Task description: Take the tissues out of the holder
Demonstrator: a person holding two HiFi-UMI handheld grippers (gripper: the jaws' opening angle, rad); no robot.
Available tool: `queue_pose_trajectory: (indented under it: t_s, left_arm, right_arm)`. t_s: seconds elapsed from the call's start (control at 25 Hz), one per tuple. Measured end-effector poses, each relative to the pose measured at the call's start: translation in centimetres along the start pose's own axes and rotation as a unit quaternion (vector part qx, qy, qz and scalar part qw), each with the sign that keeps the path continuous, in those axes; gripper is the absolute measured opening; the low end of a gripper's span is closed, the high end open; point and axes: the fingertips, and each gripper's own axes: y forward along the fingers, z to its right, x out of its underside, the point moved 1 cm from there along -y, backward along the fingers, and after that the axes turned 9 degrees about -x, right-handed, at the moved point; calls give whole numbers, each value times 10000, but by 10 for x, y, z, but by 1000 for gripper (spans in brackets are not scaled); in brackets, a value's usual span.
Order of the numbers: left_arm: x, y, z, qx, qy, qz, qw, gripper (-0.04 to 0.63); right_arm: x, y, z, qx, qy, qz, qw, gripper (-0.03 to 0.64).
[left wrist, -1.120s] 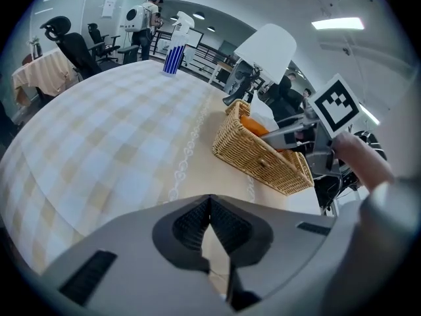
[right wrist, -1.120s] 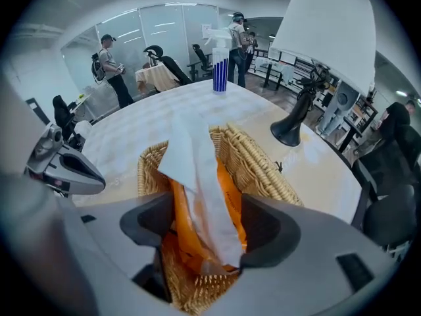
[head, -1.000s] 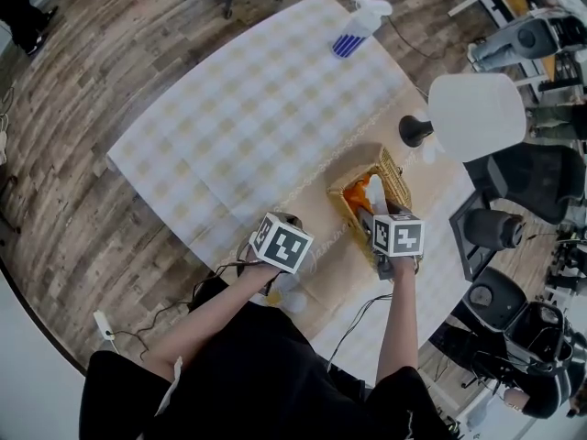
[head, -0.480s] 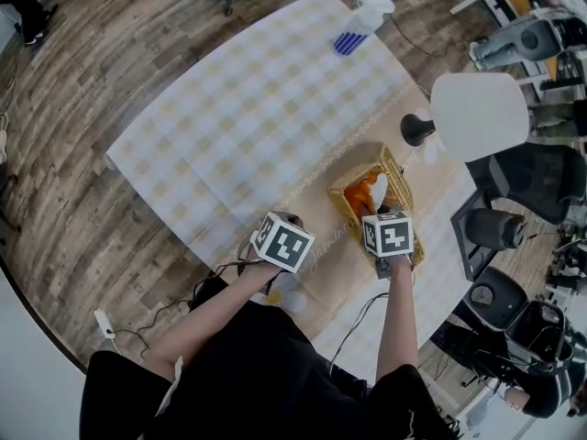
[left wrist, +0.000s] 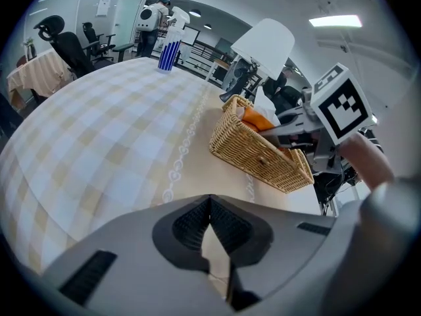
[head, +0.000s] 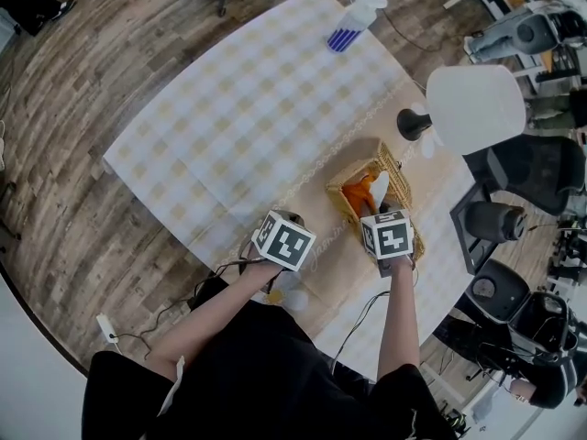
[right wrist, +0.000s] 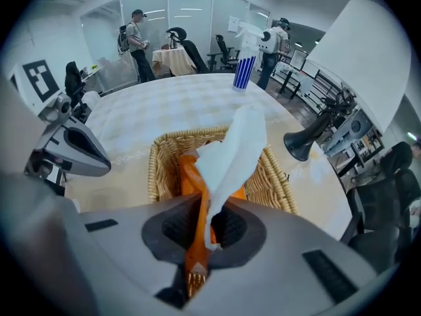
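Right gripper view: right gripper [right wrist: 200, 232] fingers have just been closing and are pinched on the white tissue [right wrist: 235, 147], low on the sheet. The rest of it stands up past the fingertips. An edge of the orange pack [right wrist: 189, 176] is caught between the same fingers (looks like wrapper, can't tell how much). The pack body sits in the wicker holder [right wrist: 156, 166] just beyond the fingers, and the holder is on the desk [right wrist: 131, 130].

Left gripper [left wrist: 212, 224]: fingers closed on nothing, over bare desk. The holder is ahead of them and to the right, well apart.

Step in hand, my read: draw the tissue out. Nothing is out of the holder yet.

- Pull straight up along the sheet, slowly, no sideways yank. The thin sheet will likely tear at the pinch otherwise.
- The pack is pinched too, so expect it to ride up. The light holder may tip or lift with it.
- Suggest the left fingers press the near rim down first.
- If the whole pack comes, lift it clear of the rim.
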Motion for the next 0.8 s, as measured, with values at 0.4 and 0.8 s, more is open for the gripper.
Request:
queue_pose_trajectory:
  t_s: [0.4, 0.8]
  left_arm:
    - [6, -8, 10, 69, 113, 82, 9999, 0]
    - [11, -18, 28, 163, 283, 201, 9993, 0]
  right_arm:
    - [-12, -41, -8, 306, -112, 489, 9983, 31]
    - [-19, -90, -20, 631, -120, 1068, 9922, 31]
